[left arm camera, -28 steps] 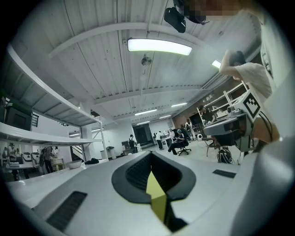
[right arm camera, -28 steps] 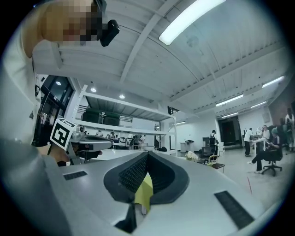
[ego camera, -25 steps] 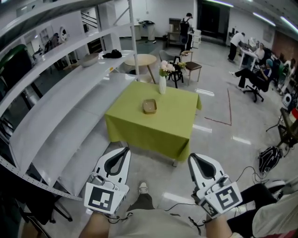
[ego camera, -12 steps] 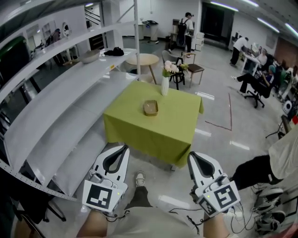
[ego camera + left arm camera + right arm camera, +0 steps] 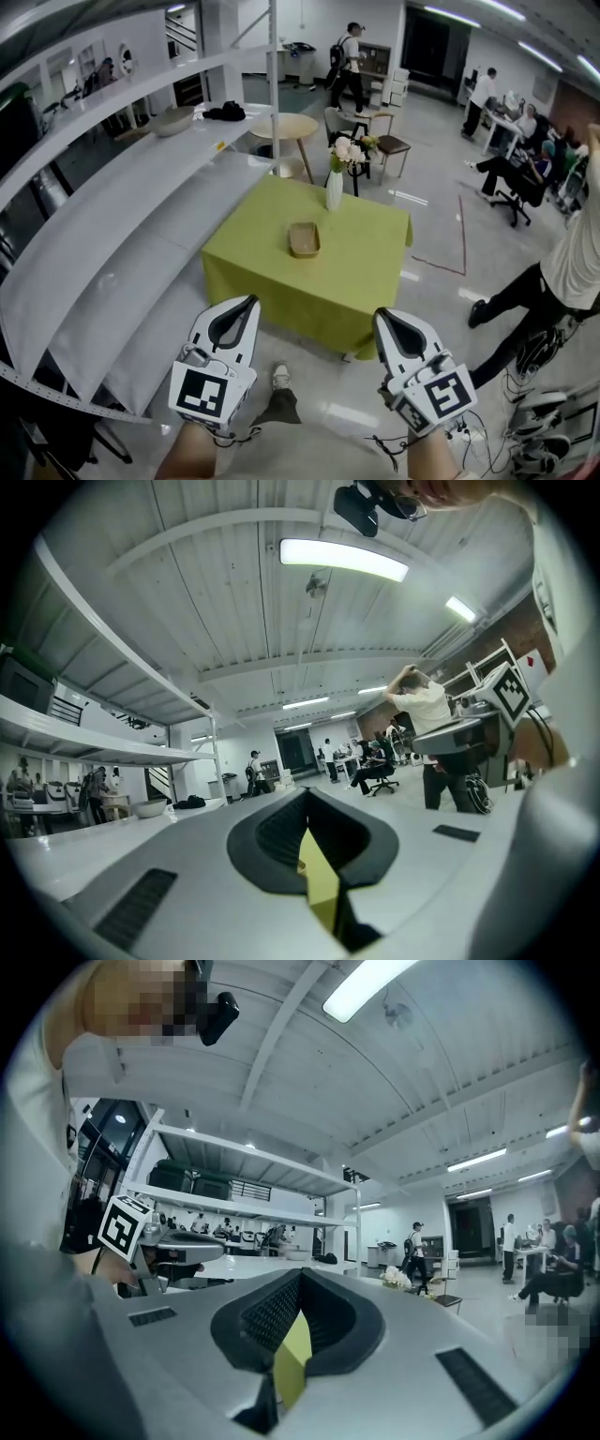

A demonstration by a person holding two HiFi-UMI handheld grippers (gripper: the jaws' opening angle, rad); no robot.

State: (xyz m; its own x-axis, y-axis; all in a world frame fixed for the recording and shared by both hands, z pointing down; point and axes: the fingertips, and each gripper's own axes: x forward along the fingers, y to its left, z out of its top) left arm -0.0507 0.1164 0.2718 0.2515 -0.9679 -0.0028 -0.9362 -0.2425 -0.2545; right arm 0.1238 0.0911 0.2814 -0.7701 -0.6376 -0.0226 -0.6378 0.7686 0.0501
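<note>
In the head view my left gripper (image 5: 249,303) and right gripper (image 5: 380,316) are held side by side low in the frame, each with a marker cube at its back. Both point toward a table with a lime-green cloth (image 5: 356,281) a few steps ahead. On it stand a white vase of flowers (image 5: 335,186) and a small woven tray (image 5: 303,240). The left gripper (image 5: 305,795) and the right gripper (image 5: 300,1274) both have their jaws closed tip to tip with nothing between them. Neither touches anything.
Long white shelving (image 5: 112,234) runs along the left. Behind the green table are a round wooden table (image 5: 286,124) and a chair (image 5: 390,144). A person (image 5: 567,267) stands close at the right, with cables and bags on the floor by them. Other people are at the back.
Both grippers stay shut and side by side. The green table sits slightly further right in view. A person has stepped in at the right; another walks left at the back.
</note>
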